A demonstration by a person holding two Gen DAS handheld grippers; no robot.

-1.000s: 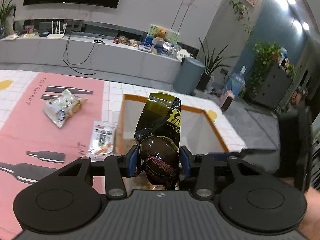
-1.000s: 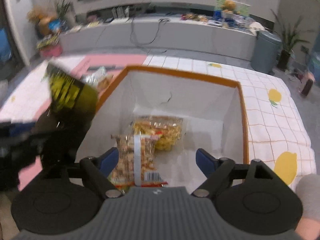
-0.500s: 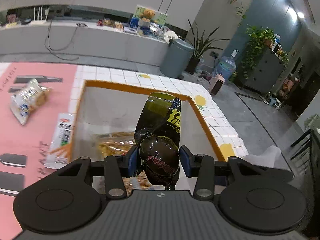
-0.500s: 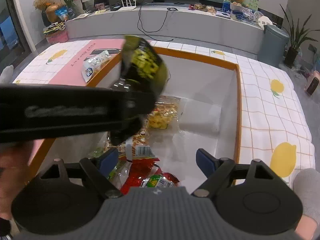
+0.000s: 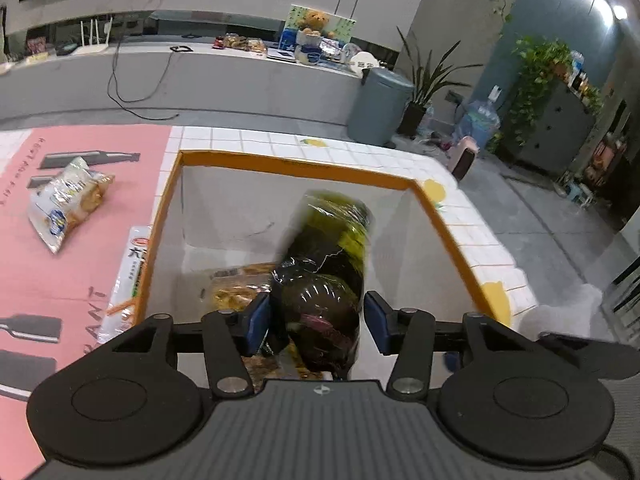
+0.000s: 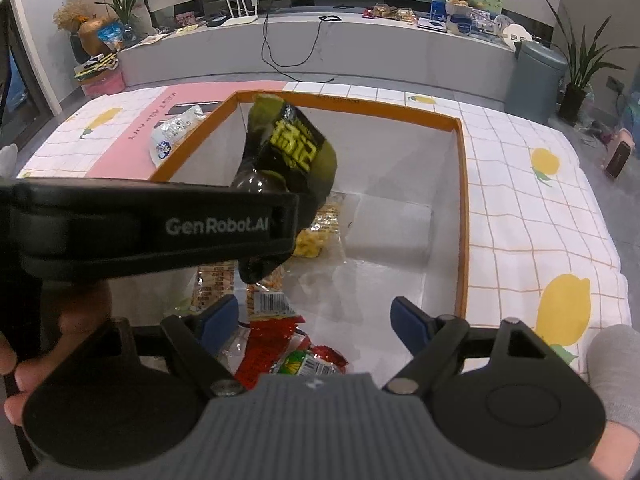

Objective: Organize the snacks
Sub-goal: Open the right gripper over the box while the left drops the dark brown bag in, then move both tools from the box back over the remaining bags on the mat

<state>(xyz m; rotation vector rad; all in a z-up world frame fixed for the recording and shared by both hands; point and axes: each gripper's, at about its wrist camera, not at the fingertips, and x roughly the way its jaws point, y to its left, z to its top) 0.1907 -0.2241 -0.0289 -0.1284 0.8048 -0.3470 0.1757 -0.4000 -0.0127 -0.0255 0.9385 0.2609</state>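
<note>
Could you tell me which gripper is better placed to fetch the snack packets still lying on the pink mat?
Left: its gripper is just releasing the dark packet beside the mat packets; the right gripper hovers farther off.

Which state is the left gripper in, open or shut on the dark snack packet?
Open: the left gripper shows a gap beside the blurred dark snack packet over the box.

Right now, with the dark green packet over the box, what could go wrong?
The left gripper looks open, with a gap beside the blurred dark green packet; it may tumble and land upright against a wall of the orange-rimmed box. Two snack packets on the pink mat remain unpacked and could be missed.
</note>
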